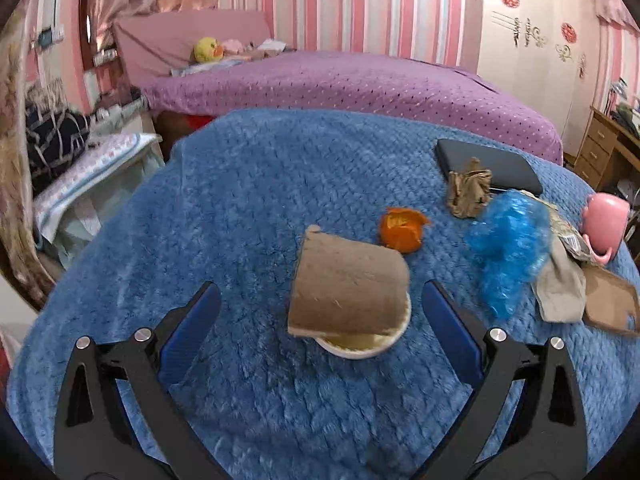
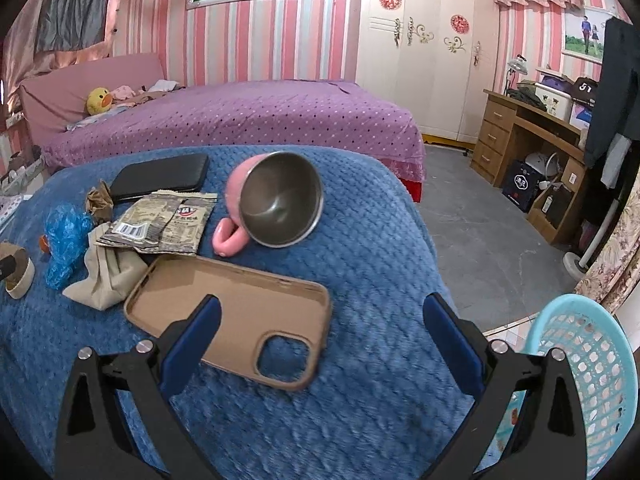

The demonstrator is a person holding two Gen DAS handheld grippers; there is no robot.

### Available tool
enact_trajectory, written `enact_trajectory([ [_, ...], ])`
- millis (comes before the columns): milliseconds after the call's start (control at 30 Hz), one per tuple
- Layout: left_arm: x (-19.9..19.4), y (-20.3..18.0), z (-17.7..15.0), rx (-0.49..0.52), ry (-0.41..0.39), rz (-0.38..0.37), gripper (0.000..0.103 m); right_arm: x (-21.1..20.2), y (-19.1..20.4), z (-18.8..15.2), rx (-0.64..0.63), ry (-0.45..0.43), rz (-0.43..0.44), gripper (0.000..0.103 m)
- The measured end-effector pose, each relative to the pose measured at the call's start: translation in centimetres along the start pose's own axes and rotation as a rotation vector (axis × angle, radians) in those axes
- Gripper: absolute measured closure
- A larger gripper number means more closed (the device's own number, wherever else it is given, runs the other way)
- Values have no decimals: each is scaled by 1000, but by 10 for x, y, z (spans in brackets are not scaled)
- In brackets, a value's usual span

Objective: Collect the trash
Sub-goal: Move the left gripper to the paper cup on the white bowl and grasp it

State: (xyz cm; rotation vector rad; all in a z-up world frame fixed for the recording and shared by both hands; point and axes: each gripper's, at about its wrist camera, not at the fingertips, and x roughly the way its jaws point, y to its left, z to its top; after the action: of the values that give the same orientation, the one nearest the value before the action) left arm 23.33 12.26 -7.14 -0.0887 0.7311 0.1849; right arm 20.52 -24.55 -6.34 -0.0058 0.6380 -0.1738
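A pink mug (image 2: pixel 276 204) with a steel inside lies on its side on the blue blanket (image 2: pixel 360 280), and everything else is placed from it: a tan phone case (image 2: pixel 224 312) lies open side up just in front of it, a black wallet (image 2: pixel 160 176) lies flat to its left, and a beige cloth (image 2: pixel 104 276) sits crumpled further left, touching the case. Behind the mug stretches a purple bed (image 2: pixel 248 120) with a yellow duck toy (image 2: pixel 98 100) at its far left end. To the mug's right, across grey floor, stands a wooden desk (image 2: pixel 516 132), with a white wardrobe (image 2: pixel 424 48) behind.
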Motion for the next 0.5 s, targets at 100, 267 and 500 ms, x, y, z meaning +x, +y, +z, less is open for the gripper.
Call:
enact_trajectory([
  [100,6,3,4,-11,10,-15,17,1,9,0,-18,-7,-3,4],
  [267,9,-13,7,46,9,-41,48,-1,24,2,-24,-16,48,4],
  [500,-19,-12,13,36,-86,-37,49,-6,64,5,-61,12,133,4],
])
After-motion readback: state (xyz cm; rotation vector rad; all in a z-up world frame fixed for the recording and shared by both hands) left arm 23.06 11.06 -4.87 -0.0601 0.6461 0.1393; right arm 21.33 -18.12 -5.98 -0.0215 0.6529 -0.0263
